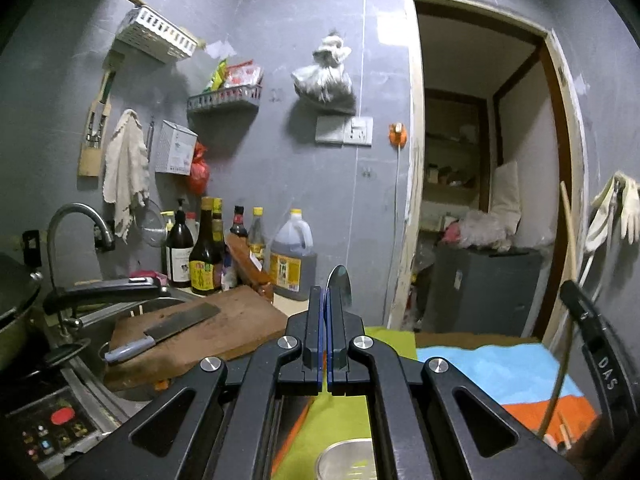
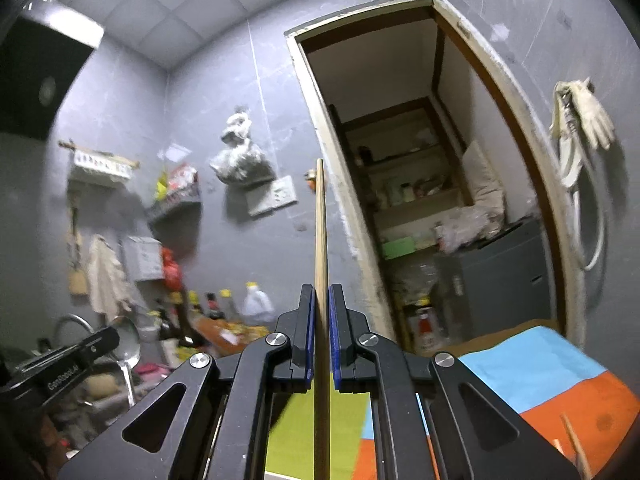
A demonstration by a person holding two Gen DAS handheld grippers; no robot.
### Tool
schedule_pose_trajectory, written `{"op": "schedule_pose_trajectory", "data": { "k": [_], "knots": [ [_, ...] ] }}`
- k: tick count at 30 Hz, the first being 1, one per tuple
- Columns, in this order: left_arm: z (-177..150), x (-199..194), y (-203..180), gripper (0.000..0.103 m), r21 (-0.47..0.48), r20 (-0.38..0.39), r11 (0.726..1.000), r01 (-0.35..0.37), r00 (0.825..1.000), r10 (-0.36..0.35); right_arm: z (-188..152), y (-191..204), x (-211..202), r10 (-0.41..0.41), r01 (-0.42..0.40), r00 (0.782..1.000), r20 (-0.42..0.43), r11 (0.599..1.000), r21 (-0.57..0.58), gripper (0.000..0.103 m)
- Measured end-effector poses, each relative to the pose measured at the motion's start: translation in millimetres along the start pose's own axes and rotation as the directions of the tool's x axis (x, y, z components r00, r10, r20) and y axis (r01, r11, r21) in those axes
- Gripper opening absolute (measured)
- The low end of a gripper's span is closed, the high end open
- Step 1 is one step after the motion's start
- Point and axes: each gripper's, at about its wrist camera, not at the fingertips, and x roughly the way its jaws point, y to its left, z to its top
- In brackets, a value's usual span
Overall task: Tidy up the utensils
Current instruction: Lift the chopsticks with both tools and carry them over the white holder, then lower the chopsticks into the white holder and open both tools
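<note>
My left gripper (image 1: 325,294) is shut on a metal spoon (image 1: 340,285), whose bowl sticks up above the fingertips. My right gripper (image 2: 320,292) is shut on a wooden chopstick (image 2: 320,224) that stands upright between the blue pads and runs down past the camera. The chopstick also shows in the left wrist view (image 1: 568,248), next to the right gripper's black body (image 1: 600,352). The spoon and left gripper show in the right wrist view (image 2: 126,340). A steel cup's rim (image 1: 344,460) lies below the left gripper. Another chopstick (image 2: 576,446) lies on the cloth.
A green, blue and orange cloth (image 1: 500,372) covers the table. To the left are a wooden cutting board (image 1: 224,324) with a cleaver (image 1: 168,330), bottles (image 1: 206,260), a sink with faucet (image 1: 76,220) and a wok (image 1: 16,292). A doorway (image 1: 480,180) opens ahead.
</note>
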Motion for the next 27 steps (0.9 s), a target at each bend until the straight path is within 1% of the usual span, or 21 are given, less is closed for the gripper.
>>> {"op": "schedule_pose_trajectory", "data": {
  "k": [3, 6, 10, 13, 16, 20, 21, 24, 27],
  "knots": [
    [-11.6, 10.5, -2.5, 0.000, 0.006, -0.012, 1.000, -0.010, 1.000, 0.010, -8.6, 0.3, 2.0, -0.032, 0.031, 0.999, -0.003, 0.999, -0.028, 0.005],
    [-23.1, 16.8, -1.4, 0.000, 0.014, -0.033, 1.000, -0.024, 0.999, 0.025, -15.8, 0.2, 4.5, -0.041, 0.040, 0.999, -0.025, 0.998, -0.039, 0.005],
    [-34.1, 21.0, 1.5, 0.000, 0.004, -0.071, 1.000, -0.010, 0.997, 0.010, -23.2, -0.3, 5.7, -0.043, 0.040, 0.997, -0.066, 0.998, -0.055, 0.005],
    [-42.3, 21.4, 2.1, 0.000, -0.011, -0.107, 1.000, 0.027, 0.994, -0.027, -28.7, -2.7, 5.1, -0.049, 0.043, 0.994, -0.096, 0.997, -0.057, 0.005],
    [-49.0, 19.9, 0.5, 0.000, -0.007, -0.128, 0.999, 0.044, 0.991, -0.044, -34.0, -7.1, 3.0, -0.056, 0.050, 0.991, -0.124, 0.998, -0.046, 0.005],
    [-52.1, 18.0, 1.0, 0.000, -0.034, -0.162, 0.995, 0.093, 0.982, -0.097, -37.5, -9.0, -1.0, -0.048, 0.041, 0.987, -0.153, 0.998, -0.046, 0.006],
    [-51.8, 17.5, 0.9, 0.000, -0.039, -0.170, 0.993, 0.108, 0.979, -0.113, -37.4, -8.8, -1.7, -0.045, 0.038, 0.986, -0.158, 0.998, -0.048, 0.006],
    [-52.5, 15.3, 2.0, 0.000, -0.076, -0.201, 0.981, 0.177, 0.961, -0.189, -36.9, -7.5, -4.3, -0.034, 0.025, 0.982, -0.185, 0.998, -0.052, 0.006],
    [-49.5, 12.3, 2.6, 0.002, -0.091, -0.214, 0.974, 0.210, 0.951, -0.225, -37.0, -7.9, -5.9, -0.024, 0.015, 0.976, -0.217, 0.999, -0.045, 0.006]
  ]
}}
